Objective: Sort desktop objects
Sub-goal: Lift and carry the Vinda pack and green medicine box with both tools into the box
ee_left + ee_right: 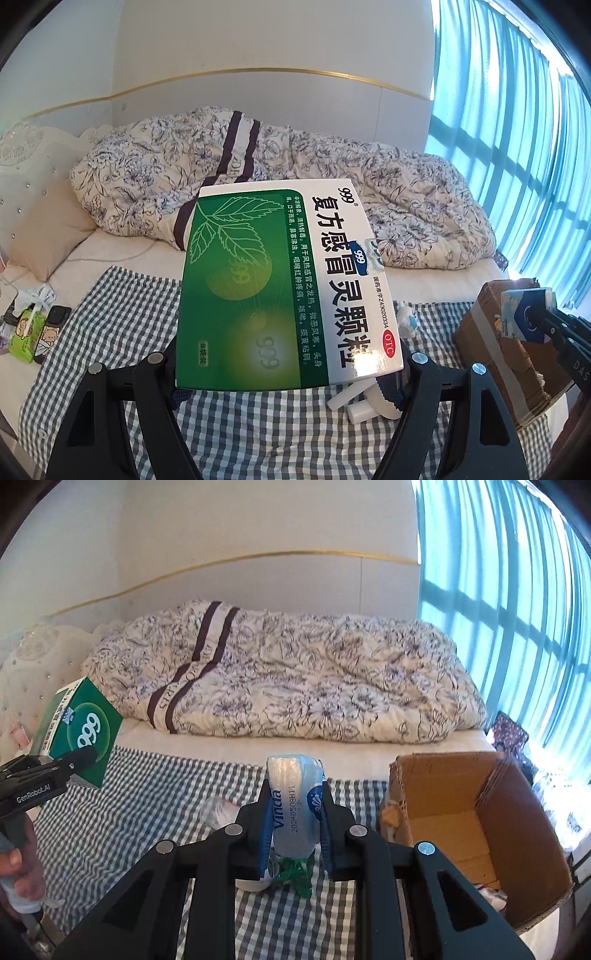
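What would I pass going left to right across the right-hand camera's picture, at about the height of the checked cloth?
A hand on the other tool's handle → green medicine box held in the left gripper → Vinda tissue pack between the right gripper fingers → open cardboard box.

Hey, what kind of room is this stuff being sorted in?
Most likely a bedroom: a bed with a rumpled floral duvet, a pillow by a tufted headboard, and a curtained window.

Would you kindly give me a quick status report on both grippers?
Left gripper shut on medicine box. Right gripper shut on tissue pack. Cardboard box open at right, nothing blocking it.
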